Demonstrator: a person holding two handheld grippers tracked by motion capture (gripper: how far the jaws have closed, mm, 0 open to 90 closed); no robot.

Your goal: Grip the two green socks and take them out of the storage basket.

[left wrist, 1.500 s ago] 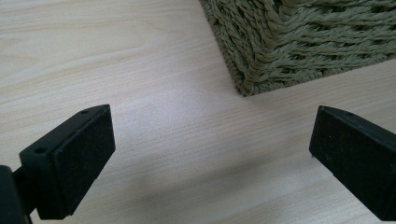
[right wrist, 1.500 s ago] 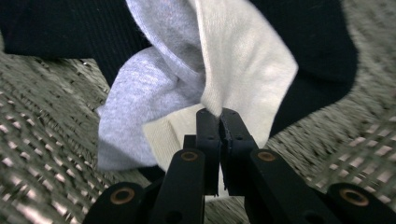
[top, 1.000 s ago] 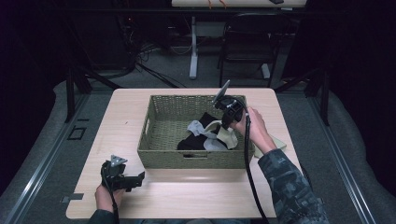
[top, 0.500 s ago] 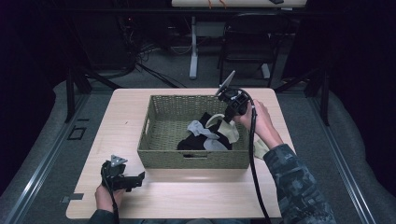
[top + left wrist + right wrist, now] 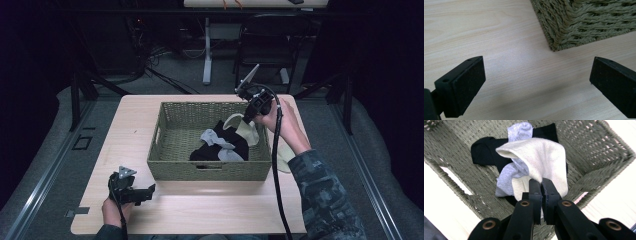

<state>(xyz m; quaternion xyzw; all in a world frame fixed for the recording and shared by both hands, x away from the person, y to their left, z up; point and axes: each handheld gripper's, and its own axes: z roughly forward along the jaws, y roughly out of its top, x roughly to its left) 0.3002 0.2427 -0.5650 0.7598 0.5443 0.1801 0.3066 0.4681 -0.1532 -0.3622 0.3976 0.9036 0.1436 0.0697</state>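
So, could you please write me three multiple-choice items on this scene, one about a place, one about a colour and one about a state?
1. Where does the left gripper sit?
A. inside the basket
B. low over the table, near the basket's front left corner
C. on the floor

2. What colour is the sock held by the right gripper?
A. cream
B. red
C. green

3. How do the left gripper's jaws stand?
A. shut on a sock
B. shut on nothing
C. wide apart

Answers: 1 B, the high view puts it beside the wicker basket on the table. 2 A, the cream sock hangs from its closed jaws. 3 C, bare wood shows between them.
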